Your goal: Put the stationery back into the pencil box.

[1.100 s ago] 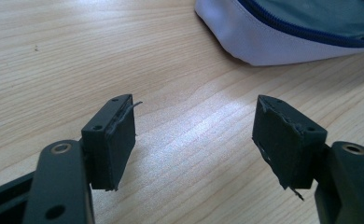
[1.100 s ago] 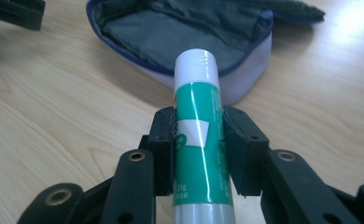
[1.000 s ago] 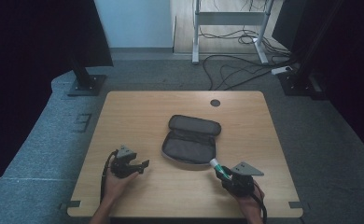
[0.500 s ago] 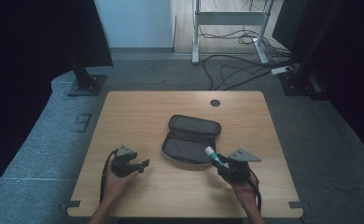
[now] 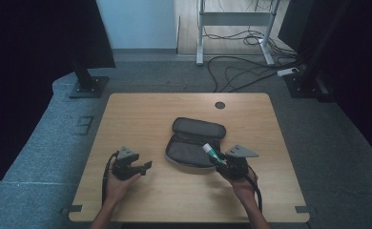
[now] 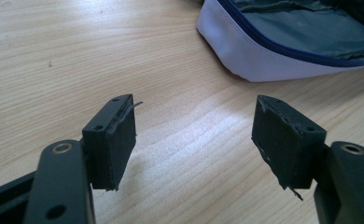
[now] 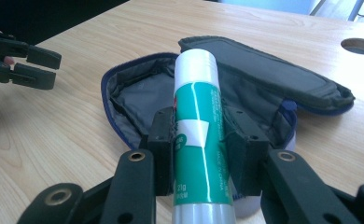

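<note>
An open grey pencil case [image 5: 193,143] with a blue zip lies at the table's middle, its lid folded back. My right gripper [image 5: 217,160] is shut on a green and white glue stick [image 7: 196,121], held at the case's near right edge with its white cap pointing over the open pouch [image 7: 138,98]. My left gripper [image 5: 146,167] rests on the wood to the left of the case, jaws wide apart with nothing between them [image 6: 194,135]. The case's pale edge [image 6: 264,60] lies just beyond the left gripper's jaws.
The wooden table [image 5: 141,114] has a round cable hole [image 5: 220,105] at the far right. Beyond it stand a metal desk frame [image 5: 232,19] and loose cables [image 5: 251,71] on the grey floor. Dark stands flank the table.
My right gripper has carried the glue stick forward and left, from the table's near right up to the case's edge. The left gripper has stayed put.
</note>
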`<state>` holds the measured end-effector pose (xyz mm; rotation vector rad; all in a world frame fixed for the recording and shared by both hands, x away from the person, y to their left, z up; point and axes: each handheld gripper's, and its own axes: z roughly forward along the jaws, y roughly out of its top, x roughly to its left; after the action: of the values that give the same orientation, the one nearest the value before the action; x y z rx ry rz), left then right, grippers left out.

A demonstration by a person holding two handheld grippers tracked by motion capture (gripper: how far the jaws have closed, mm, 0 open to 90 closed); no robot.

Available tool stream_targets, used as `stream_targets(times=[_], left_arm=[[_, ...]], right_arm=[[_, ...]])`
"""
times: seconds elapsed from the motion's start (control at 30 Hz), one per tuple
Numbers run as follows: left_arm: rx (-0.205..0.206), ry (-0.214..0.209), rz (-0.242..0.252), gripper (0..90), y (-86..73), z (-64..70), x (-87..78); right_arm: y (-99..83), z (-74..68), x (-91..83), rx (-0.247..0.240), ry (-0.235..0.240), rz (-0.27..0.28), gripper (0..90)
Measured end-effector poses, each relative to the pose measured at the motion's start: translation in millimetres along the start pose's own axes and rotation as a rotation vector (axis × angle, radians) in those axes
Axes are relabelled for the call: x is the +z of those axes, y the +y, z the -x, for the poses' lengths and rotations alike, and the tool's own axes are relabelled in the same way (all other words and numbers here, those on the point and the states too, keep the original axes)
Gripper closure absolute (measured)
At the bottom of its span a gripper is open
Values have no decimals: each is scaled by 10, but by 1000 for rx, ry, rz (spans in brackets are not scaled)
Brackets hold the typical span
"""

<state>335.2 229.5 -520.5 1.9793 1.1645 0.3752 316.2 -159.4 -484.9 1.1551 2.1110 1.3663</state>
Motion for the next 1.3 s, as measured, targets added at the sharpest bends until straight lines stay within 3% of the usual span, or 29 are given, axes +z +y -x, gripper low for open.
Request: stream_targets(times=[0.27,1.3], left_arm=[[0,-1,-9,308,-20,-9,5],[-11,3,-13,308,-47,-27,-7]], right_arm=[[88,-18,77,-2,8,2,648],[215,-84,665,-43,47,-55,648]])
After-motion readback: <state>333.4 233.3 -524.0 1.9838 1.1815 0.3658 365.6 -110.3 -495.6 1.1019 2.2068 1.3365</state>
